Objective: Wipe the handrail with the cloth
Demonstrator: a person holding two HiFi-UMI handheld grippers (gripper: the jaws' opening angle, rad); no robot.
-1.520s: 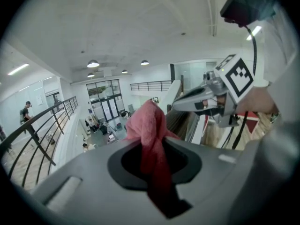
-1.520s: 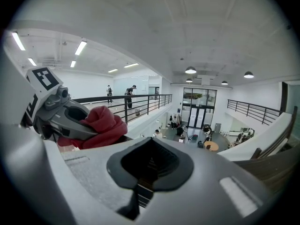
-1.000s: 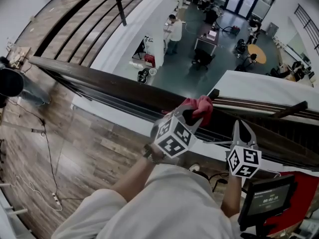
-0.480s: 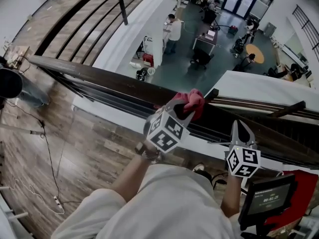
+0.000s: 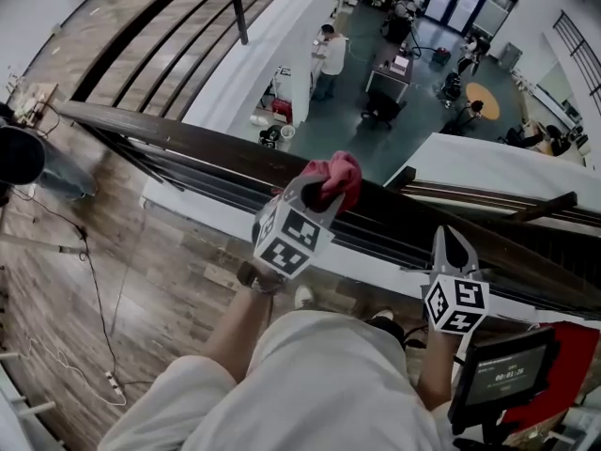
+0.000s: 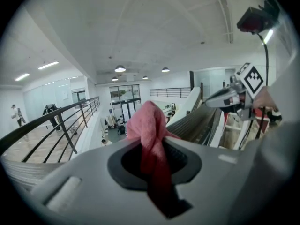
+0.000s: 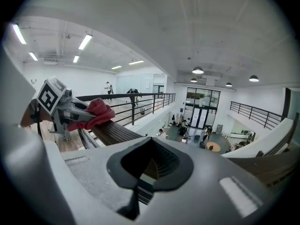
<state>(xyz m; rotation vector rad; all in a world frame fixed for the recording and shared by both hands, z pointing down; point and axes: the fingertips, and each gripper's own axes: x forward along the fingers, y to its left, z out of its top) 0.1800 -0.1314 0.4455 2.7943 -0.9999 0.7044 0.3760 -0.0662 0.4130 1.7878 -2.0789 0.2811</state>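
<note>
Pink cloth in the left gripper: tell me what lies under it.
The dark wooden handrail runs under the cloth, which the left gripper holds against its top. The patch of rail directly beneath is covered and cannot be seen.

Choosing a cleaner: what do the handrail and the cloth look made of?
Handrail: likely dark-stained wood, lengthwise grain lines, dull sheen; possibly a wood-look finish.
Cloth: soft pink-red fabric, fuzzy surface, bunched folds in the left gripper.
</note>
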